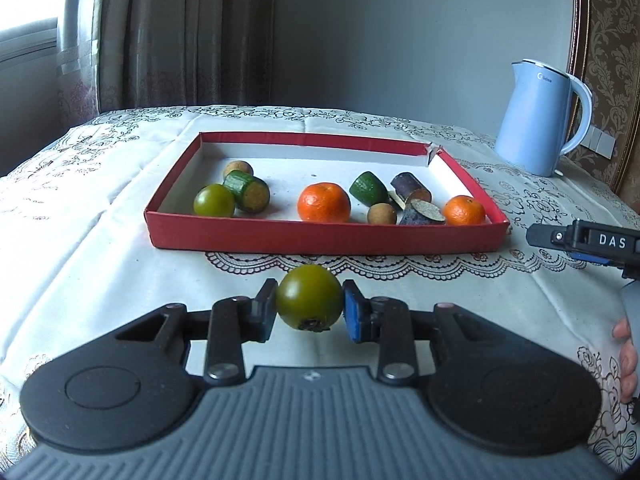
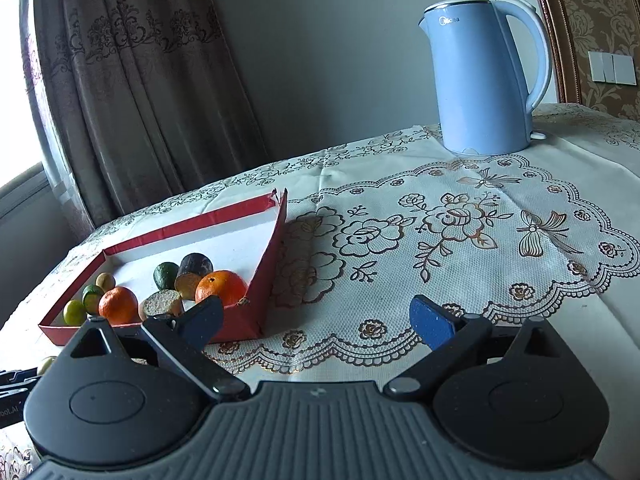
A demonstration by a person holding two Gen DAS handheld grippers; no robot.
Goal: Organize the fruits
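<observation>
The fingers of the left gripper point(image 1: 310, 306) are clamped on a green tomato point(image 1: 310, 298), held just in front of the red box point(image 1: 320, 236); the right gripper point(image 2: 316, 320) is spread wide with nothing between its pads. Only the tip of the right gripper and part of a hand point(image 1: 628, 356) are seen in the left view. Inside the box are found another green tomato point(image 1: 214, 200), two oranges point(image 1: 324, 202), cucumber pieces, purple pieces and small brown fruits. A blue kettle point(image 2: 484, 76) is stood well apart.

1. We see the right gripper point(image 1: 536, 236) beside the red tray point(image 1: 320, 236) cut off by the frame edge.
2. Behind that tray, the kettle's point(image 2: 480, 80) logo is unreadable.
3. A hand point(image 1: 628, 356) is mostly cropped.
</observation>
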